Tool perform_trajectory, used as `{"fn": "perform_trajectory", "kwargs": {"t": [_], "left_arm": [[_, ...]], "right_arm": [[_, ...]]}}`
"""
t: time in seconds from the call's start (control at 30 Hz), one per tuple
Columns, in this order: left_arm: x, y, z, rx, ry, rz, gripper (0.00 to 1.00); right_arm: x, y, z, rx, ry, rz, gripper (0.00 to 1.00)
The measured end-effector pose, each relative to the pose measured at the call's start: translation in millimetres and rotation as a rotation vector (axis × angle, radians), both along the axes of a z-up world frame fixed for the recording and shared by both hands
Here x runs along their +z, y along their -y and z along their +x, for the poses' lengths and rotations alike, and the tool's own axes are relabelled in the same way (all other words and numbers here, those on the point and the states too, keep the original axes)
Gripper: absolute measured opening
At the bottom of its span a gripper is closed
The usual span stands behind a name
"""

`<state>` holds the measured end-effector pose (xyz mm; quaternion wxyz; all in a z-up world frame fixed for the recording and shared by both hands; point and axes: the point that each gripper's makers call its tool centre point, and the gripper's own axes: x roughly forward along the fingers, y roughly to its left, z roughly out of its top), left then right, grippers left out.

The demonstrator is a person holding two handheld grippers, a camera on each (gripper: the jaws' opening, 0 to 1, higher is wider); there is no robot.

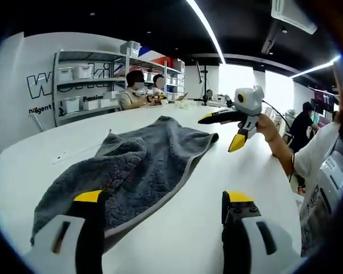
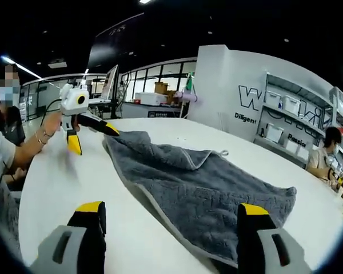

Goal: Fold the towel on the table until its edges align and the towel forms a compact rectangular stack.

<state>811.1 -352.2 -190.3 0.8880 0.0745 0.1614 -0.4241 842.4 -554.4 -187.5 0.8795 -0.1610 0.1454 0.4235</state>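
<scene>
A grey towel (image 1: 154, 154) lies spread and rumpled on the white table (image 1: 223, 182), with a raised fold on its left part. My left gripper (image 1: 163, 200) is open just above the towel's near end, its left jaw over the cloth and its right jaw over bare table. My right gripper (image 1: 217, 134) is open and hovers in a hand past the towel's far right corner. In the right gripper view the towel (image 2: 200, 188) stretches between my open right gripper (image 2: 171, 208) and the left gripper (image 2: 95, 141), which is open at the far corner.
Shelves with white bins (image 1: 83, 85) stand against the wall behind the table. Two people (image 1: 137, 91) sit at its far end, and one person (image 2: 328, 151) is seated at the right. The holder's arm (image 1: 283, 148) reaches in from the right.
</scene>
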Motion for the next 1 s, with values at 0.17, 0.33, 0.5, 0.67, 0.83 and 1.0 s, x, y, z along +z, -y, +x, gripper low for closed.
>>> {"fn": "perform_trajectory", "kwargs": {"t": [0.17, 0.33, 0.5, 0.67, 0.83, 1.0], "left_arm": [[-0.5, -0.7, 0.0, 0.002, 0.000, 0.003, 0.89], [0.8, -1.4, 0.4, 0.003, 0.003, -0.001, 0.89], [1.2, -0.9, -0.4, 0.000, 0.006, 0.002, 0.89], [1.9, -4.2, 1.6, 0.008, 0.000, -0.009, 0.89], [12.3, -9.0, 3.8, 0.012, 0.011, -0.039, 0.89], [19.4, -22.9, 14.6, 0.055, 0.039, -0.016, 0.89]], "right_arm": [[2.2, 2.0, -0.7, -0.002, 0.002, 0.008, 0.99], [2.5, 3.3, -0.1, -0.008, 0.002, 0.010, 0.99], [-0.1, 1.2, -2.5, 0.007, -0.004, 0.000, 0.99], [2.0, 0.8, -5.0, 0.010, 0.000, 0.009, 0.99], [2.1, -3.3, -9.5, 0.026, -0.004, 0.020, 0.99], [0.1, -4.5, -10.2, 0.034, -0.010, 0.018, 0.99]]}}
